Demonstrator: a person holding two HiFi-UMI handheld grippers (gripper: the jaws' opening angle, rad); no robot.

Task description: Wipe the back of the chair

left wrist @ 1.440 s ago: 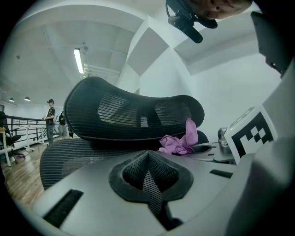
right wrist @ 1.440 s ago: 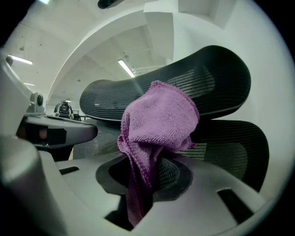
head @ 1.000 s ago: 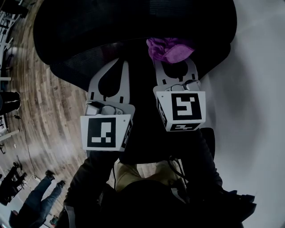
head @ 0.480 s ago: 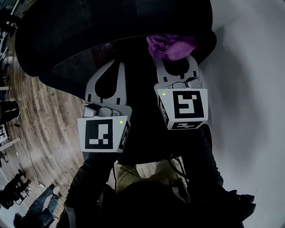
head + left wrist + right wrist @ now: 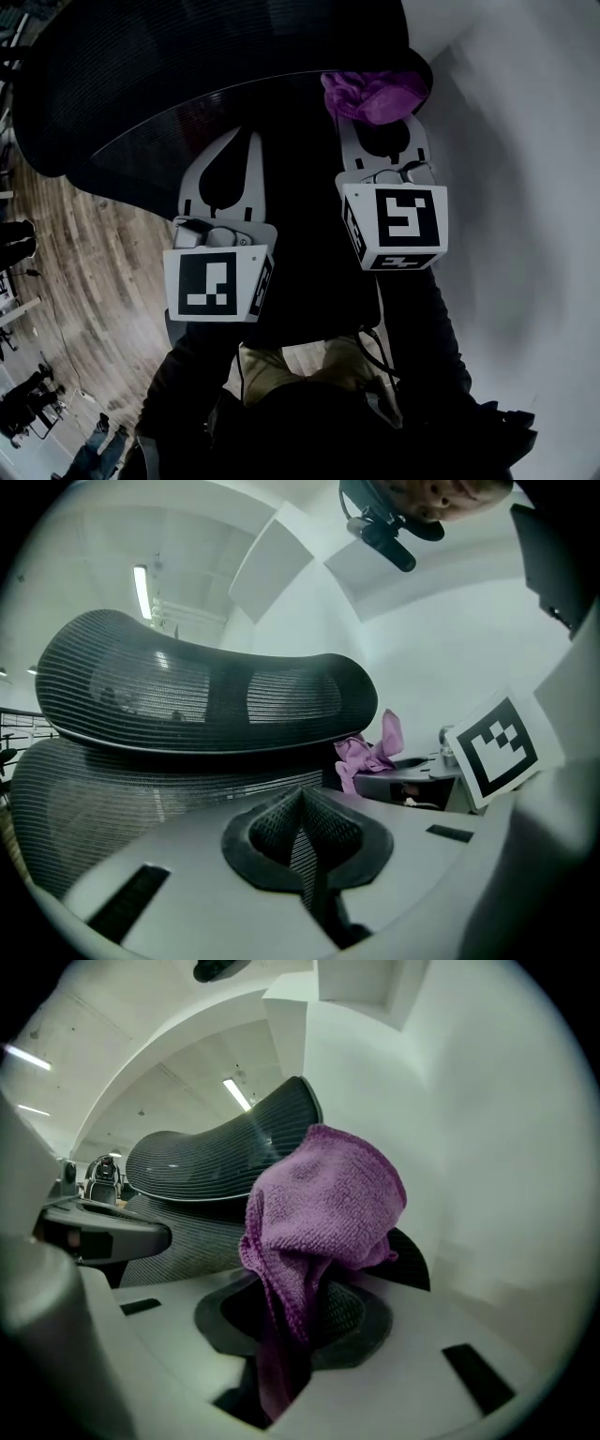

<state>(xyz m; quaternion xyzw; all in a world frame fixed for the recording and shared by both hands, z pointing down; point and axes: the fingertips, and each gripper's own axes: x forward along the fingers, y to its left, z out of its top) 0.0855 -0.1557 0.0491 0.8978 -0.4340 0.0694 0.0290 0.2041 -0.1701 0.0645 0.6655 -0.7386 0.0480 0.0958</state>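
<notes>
The chair back (image 5: 103, 799) is black mesh with a curved headrest (image 5: 206, 682) above it, and it stands just beside a white wall (image 5: 525, 187). At its right end the purple cloth (image 5: 373, 94) meets the upper edge; I cannot tell whether it really presses on the mesh. The right hand-held gripper (image 5: 382, 131) has its jaws closed on this cloth, which sits bunched over the tips. The left hand-held gripper (image 5: 246, 145) has its jaws together on nothing and points at the mesh. To wipe well, I think the cloth should be pushed flat against the mesh and drawn along in long, overlapping strokes
</notes>
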